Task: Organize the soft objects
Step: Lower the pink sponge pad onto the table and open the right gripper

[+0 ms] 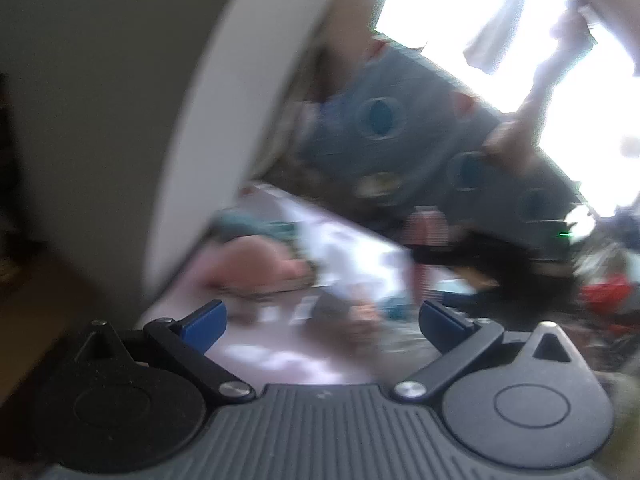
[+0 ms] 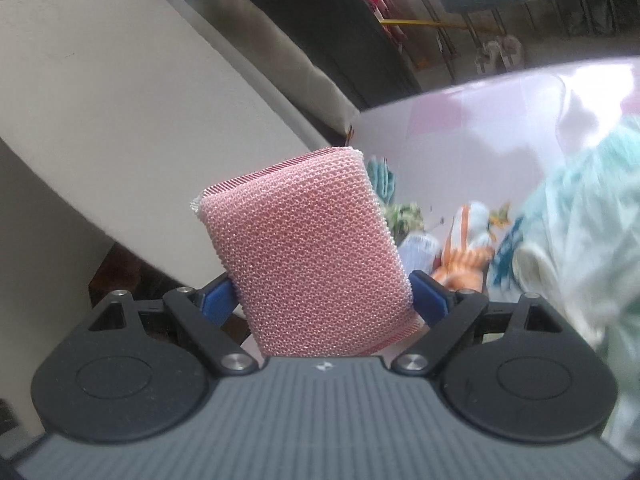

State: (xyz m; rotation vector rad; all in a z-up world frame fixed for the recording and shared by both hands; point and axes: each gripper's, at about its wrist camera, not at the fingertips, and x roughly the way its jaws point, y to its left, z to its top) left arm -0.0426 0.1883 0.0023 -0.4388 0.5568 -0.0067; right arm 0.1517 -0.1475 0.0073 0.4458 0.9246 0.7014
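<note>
A big white curved wall (image 2: 120, 92) fills the upper left of both wrist views. A glossy pale pink table (image 2: 460, 128) spreads at the right of the right wrist view and in the lower middle of the blurred left view. A fluffy mint-green cloth (image 2: 580, 216) covers the right edge. In the centre, the right gripper (image 2: 324, 292) pinches a pink mesh sponge (image 2: 308, 248) between its blue pads; the sponge stands almost upright, a little tilted. Behind it, at centre right, lie an orange and white soft toy (image 2: 464, 248) and a small teal fabric piece (image 2: 382, 184). The left gripper (image 1: 322, 320) has its jaws spread wide with nothing between them. A pink soft thing (image 1: 256, 268) lies on the table beyond it, too blurred to name.
</note>
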